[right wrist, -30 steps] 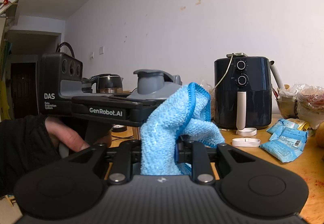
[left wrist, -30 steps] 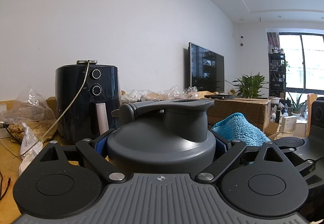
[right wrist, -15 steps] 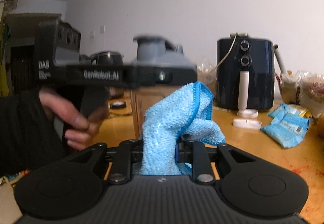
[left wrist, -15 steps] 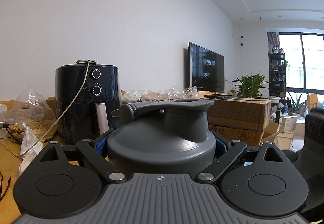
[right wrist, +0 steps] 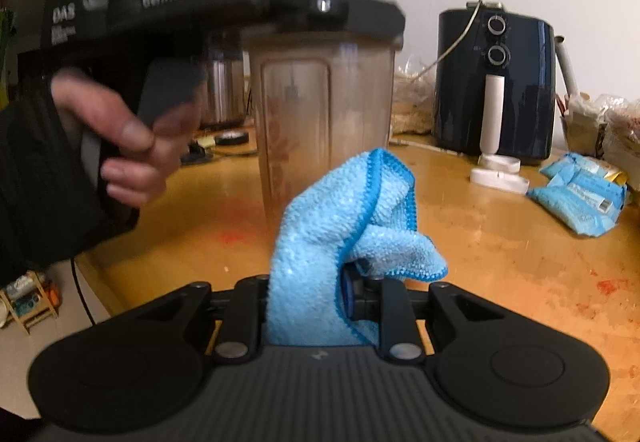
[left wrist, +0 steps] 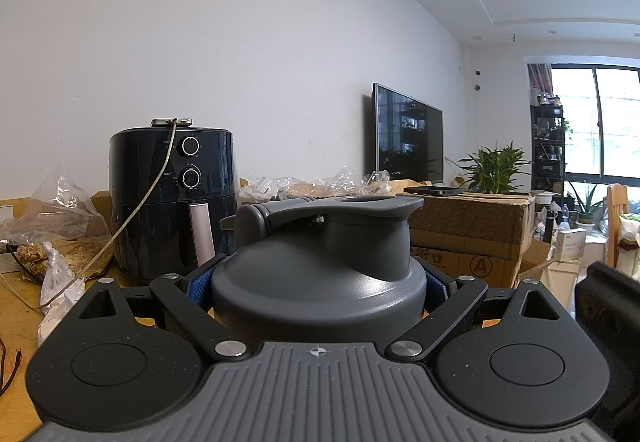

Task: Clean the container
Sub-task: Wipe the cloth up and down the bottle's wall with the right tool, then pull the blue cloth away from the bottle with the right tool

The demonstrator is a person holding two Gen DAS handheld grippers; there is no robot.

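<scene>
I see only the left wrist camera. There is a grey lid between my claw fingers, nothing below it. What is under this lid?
Observer: A cloudy, see-through bottle; the lid sits on top of it, and the left claw grips at the lid.
Operator: Does the bottle stand on something?
Observer: It stands upright over the wooden table; its bottom is hidden behind the cloth.
Operator: Which cloth? I see none.
Observer: A blue cloth, pinched in the right claw, in front of the lower part of the bottle.
Operator: Does the cloth touch the bottle?
Observer: I cannot tell; the picture is blurred there.
</scene>
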